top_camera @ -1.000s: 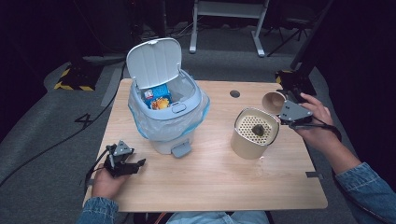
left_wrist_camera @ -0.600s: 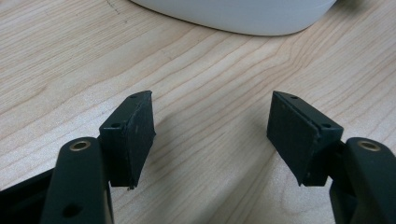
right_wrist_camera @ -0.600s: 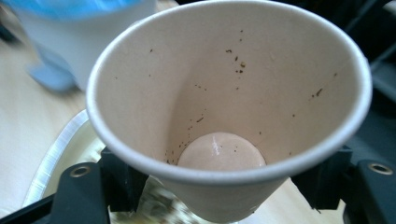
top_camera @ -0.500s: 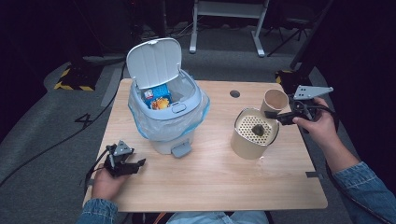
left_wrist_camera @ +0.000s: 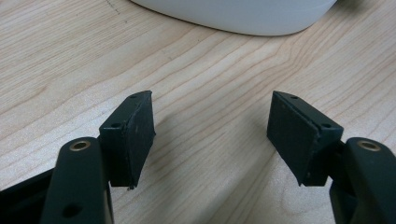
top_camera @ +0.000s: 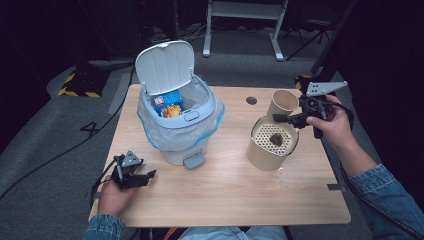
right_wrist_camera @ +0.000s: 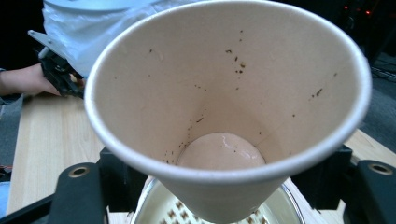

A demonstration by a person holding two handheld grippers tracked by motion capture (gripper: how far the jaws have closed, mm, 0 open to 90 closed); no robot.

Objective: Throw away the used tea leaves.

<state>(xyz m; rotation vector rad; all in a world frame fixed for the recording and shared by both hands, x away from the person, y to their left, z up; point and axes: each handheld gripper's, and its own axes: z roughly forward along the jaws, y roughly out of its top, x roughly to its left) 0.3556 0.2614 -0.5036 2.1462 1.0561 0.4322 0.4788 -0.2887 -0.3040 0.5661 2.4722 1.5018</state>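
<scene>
Tan paper cup [right_wrist_camera: 224, 107], speck-stained inside, tilted above the perforated strainer canister [top_camera: 272, 142] with 1 dark clump.

On the table [top_camera: 225, 190], the bin [top_camera: 180, 125] stands left of the strainer container [top_camera: 272, 145]. The paper cup [top_camera: 284, 105] hangs just behind the container, with the left gripper [top_camera: 131, 172] near the front-left edge.

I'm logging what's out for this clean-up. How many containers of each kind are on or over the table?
Lidded bins: 1, the bin, lid up.
Strainer buckets: 1, the bucket.
Paper cups: 1, the cup, held in the right claw.
Total: 3
</scene>
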